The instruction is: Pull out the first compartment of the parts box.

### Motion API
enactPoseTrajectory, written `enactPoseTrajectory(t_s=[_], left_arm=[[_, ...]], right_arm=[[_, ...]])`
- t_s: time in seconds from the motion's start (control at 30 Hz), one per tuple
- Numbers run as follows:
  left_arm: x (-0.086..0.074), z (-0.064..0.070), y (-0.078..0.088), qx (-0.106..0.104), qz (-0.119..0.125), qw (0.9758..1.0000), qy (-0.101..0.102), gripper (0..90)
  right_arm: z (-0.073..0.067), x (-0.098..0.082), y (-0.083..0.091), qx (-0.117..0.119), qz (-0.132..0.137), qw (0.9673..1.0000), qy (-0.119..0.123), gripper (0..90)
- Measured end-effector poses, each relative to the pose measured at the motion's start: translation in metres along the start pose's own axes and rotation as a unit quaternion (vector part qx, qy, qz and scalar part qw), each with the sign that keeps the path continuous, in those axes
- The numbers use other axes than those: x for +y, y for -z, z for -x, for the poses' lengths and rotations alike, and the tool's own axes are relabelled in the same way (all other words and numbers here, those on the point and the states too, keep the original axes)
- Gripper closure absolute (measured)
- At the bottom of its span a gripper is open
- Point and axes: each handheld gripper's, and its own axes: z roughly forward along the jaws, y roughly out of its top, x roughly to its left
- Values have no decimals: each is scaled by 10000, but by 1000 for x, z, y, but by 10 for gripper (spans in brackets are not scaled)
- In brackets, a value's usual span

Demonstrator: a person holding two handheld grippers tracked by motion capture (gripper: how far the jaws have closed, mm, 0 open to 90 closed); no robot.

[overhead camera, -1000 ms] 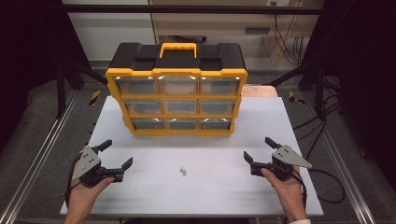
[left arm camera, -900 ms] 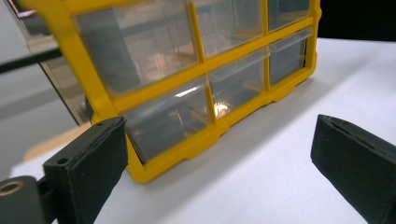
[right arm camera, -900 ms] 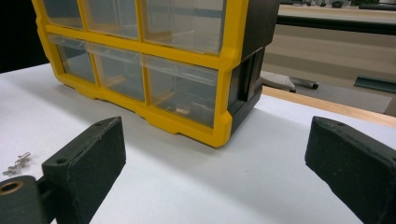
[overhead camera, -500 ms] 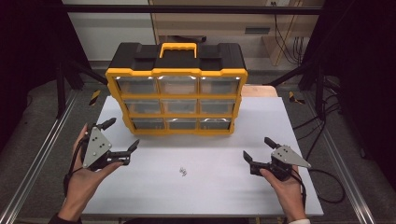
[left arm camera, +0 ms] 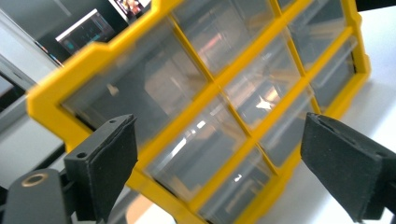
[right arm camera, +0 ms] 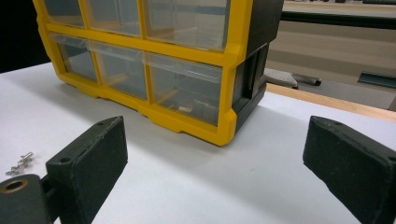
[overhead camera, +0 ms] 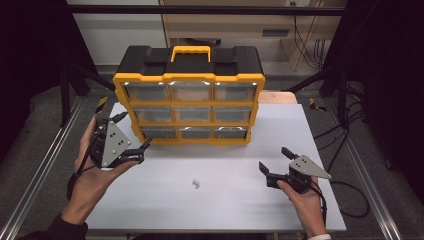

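Observation:
A yellow-and-black drawer organizer [overhead camera: 189, 100] with clear drawers and a yellow handle stands at the back of the white table [overhead camera: 225, 210]. A few small metal screws [overhead camera: 196, 184] lie loose on the table in front of it. My left gripper [overhead camera: 134, 130] is raised and tilted by the organizer's lower left corner. It is open, its jaws have just been closing slightly, and nothing is between them. In the left gripper view the gripper [left arm camera: 224, 154] faces the drawer fronts [left arm camera: 224, 93]. My right gripper [overhead camera: 274, 158] rests low at the table's right, open and empty. Its own view shows the organizer's corner [right arm camera: 226, 116] and the screws [right arm camera: 19, 163].
A wooden strip [overhead camera: 272, 96] lies behind the organizer's right side. Metal frame rails [overhead camera: 45, 165] run along the table's left edge, and cables [overhead camera: 350, 190] trail on the floor at the right. Bare table surface spreads between the two grippers.
The left hand has lifted its gripper off the table and carried it forward toward the organizer's lower left drawers, tilting it. The right gripper and the screws have stayed put.

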Motion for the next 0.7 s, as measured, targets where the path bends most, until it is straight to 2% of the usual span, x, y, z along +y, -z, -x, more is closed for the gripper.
enactPoseTrajectory(t_s=[0.07,0.17,0.27,0.33,0.47,0.57,0.63,0.7], left_arm=[[8,-2,-3,85,6,9999,-121,101],[13,-3,-11,99,-63,9996,-271,102],[18,-2,-18,185,-167,9981,-561,103],[20,0,-20,323,-221,9961,-793,102],[22,1,-23,406,-251,9946,-923,104],[22,3,-26,464,-294,9925,-1089,114],[21,4,-28,463,-314,9927,-1071,124],[22,4,-30,488,-359,9918,-1129,136]], right_arm=[[0,0,-1,7,41,10000,-24,62],[0,0,-1,25,56,10000,-49,60],[-1,-1,-1,59,-8,10000,-78,58],[-1,-1,-2,44,15,10000,1,58],[-2,0,-2,80,12,10000,22,56],[-3,0,-2,106,-19,9999,-9,55],[-2,0,-2,96,-30,9999,13,55],[-2,-1,-3,100,-33,9999,49,54]])
